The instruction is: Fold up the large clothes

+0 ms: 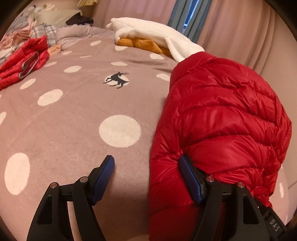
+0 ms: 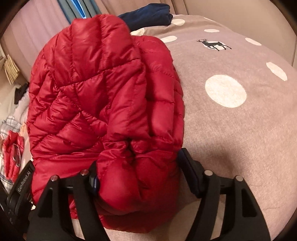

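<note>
We are risking the puffy red jacket (image 2: 104, 96), lying folded on the spotted bedspread (image 1: 74, 115), springing open as grips loosen. Left gripper (image 1: 146, 166) is standing wide, one pad brushing its edge. Right gripper (image 2: 139, 166) is straddling a bunched fold, jaws wide, seemingly not clamping.

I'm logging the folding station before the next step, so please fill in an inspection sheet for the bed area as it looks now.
Surface: mauve bedspread with pale dots and a deer print.
Job's things: red puffer jacket, bunched in a bulky folded heap on the bedspread.
Clutter: second red garment, white and orange folded pile, dark blue garment, plaid and pale laundry.
Grippers: left gripper open, one finger against the jacket's edge; right gripper open, jacket bulging between its fingers.
Cables: nothing seen.
Surroundings: pinkish curtains, a strip of window between them.
</note>
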Tool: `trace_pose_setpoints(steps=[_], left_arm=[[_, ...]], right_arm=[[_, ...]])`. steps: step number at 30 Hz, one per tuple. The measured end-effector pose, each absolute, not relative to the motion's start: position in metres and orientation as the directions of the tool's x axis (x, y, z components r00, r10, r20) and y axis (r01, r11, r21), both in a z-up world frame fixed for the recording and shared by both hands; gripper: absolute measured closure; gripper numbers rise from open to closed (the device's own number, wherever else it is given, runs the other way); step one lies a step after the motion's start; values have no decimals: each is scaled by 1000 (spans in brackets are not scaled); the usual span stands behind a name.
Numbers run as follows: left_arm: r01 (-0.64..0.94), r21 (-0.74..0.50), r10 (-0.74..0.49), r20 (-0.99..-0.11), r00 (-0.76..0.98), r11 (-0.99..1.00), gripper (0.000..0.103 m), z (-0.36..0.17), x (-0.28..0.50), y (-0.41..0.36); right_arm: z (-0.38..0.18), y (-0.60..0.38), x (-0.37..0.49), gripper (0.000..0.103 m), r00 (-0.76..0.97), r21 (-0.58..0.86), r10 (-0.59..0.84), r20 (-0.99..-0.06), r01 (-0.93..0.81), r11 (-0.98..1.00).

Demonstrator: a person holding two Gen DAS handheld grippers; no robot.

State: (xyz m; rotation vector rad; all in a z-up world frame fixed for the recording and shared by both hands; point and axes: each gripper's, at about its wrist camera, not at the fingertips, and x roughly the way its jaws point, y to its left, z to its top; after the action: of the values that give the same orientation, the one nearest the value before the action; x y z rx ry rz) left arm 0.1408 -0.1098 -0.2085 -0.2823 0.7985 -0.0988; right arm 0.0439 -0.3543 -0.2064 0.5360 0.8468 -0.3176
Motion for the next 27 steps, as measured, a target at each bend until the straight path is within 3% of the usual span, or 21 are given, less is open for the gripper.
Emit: trace_pose_setpoints(steps=[5,6,8,12,16,20,27], left_arm=[[-31,-386,-263,-683,681,922,27,-200,146,-81],[-27,-422,-292,-671,682,906,26,-199,149,-75],[-17,-482,-345,-651,677,876,13,-199,155,-68],[24,-648,-535,-607,587,762,13,-216,173,-60],[-37,-862,-756,-464,461,506,12,-249,192,-56],[7,-910,-835,-377,402,414,7,-254,203,-68],[172,-881,-877,-380,295,440,3,-250,218,-112]], right_arm=[[-198,-371,32,7,690,444,3,-723,462,768],[-197,-373,31,6,707,472,22,-707,449,759],[-198,-375,30,3,721,511,50,-691,439,739],[-208,-379,32,1,727,591,116,-677,442,675],[-219,-387,39,0,741,658,186,-645,415,629],[-222,-382,45,0,745,671,200,-636,406,620],[-227,-362,74,0,737,702,287,-612,340,626]])
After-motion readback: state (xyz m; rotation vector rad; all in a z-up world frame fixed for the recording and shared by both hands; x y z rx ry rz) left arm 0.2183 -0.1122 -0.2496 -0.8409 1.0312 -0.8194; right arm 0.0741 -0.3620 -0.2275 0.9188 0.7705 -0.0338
